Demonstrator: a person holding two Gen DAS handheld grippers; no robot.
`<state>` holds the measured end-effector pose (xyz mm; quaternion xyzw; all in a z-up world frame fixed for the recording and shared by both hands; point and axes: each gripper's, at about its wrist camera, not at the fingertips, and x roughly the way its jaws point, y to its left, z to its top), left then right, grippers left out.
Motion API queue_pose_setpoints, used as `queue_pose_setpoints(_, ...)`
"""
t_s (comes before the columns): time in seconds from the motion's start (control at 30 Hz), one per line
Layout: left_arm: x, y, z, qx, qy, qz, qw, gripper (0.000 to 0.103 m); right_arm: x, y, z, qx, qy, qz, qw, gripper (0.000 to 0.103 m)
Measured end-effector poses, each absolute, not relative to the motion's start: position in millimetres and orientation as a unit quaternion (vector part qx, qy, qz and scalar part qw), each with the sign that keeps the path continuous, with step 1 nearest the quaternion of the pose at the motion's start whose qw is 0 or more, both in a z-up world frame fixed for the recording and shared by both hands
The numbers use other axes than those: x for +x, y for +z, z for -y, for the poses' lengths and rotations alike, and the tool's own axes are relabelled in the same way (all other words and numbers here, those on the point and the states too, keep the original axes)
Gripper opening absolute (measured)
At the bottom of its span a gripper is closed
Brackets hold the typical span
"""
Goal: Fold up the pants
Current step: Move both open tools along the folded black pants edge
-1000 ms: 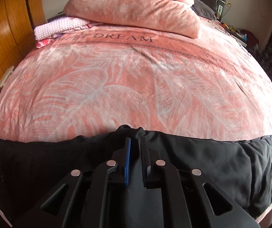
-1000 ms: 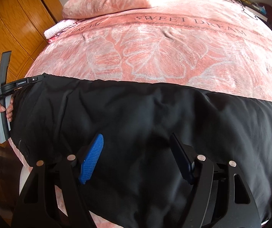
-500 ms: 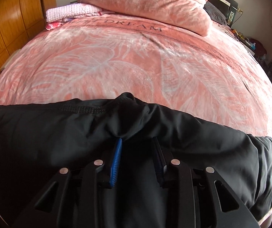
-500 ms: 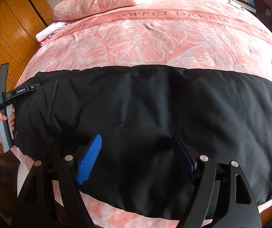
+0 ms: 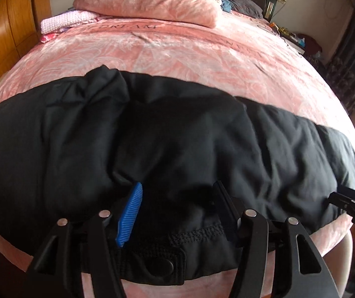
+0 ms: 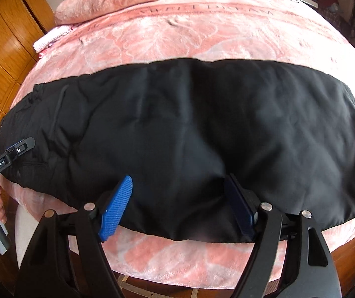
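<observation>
Black pants (image 5: 177, 144) lie folded lengthwise across the near edge of the pink bed, waistband with a snap button (image 5: 166, 264) at the left end. They also fill the right wrist view (image 6: 189, 129). My left gripper (image 5: 177, 198) is open and empty above the waistband end. My right gripper (image 6: 179, 198) is open and empty above the near edge of the leg part. The left gripper shows at the left edge of the right wrist view (image 6: 16, 149); the right gripper's tip shows at the right edge of the left wrist view (image 5: 346, 201).
Pink bedspread (image 6: 202, 32) with lettering covers the bed. Pink pillows (image 5: 152, 2) and a folded pink-white cloth (image 5: 63, 22) sit at the far end. A wooden wardrobe (image 6: 1, 37) stands on the left. The bed's wooden edge (image 6: 351, 245) lies below.
My left gripper opened, let go of the pants' fold, and drew back. My right gripper, open throughout, also pulled back toward the near edge. The pants now lie flat.
</observation>
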<state>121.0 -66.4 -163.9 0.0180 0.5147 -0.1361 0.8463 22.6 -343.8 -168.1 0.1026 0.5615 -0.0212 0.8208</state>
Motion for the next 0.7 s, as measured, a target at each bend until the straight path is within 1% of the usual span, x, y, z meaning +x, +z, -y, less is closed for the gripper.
queue_pose_setpoints(0.07, 120.6, -167.4, 69.6, 0.030, -0.128, -0.510, 0.850, 0.060, 19.1, -166.0, 343.5, 0.106, -0.022, -0.558, 0.823, 0.074)
queue_pose_setpoints(0.2, 101.6, -142.8, 63.4, -0.009, -0.131, -0.492, 0.861, 0.059, 0.4, -138.4, 356.3, 0.172, 0.004, -0.526, 0.833, 0.074)
queue_pose_setpoints(0.3, 79.7, -133.5, 65.9, -0.015, -0.147, -0.494, 0.857, 0.060, -16.6, -130.1, 360.4, 0.201, 0.013, -0.524, 0.828, 0.075)
queue_pose_setpoints(0.47, 49.9, -151.8, 68.5, -0.075, -0.163, -0.533, 0.827, 0.059, -37.0, -145.0, 358.3, 0.241, 0.025, -0.542, 0.805, 0.075)
queue_pose_setpoints(0.6, 48.1, -165.2, 73.7, -0.119, -0.163, -0.560, 0.803, 0.059, -35.8, -162.7, 367.8, 0.303, 0.023, -0.542, 0.784, 0.075)
queue_pose_setpoints(0.7, 44.2, -168.1, 80.2, -0.146, -0.172, -0.573, 0.788, 0.060, -28.7, -171.1, 374.3, 0.318, 0.012, -0.541, 0.778, 0.075)
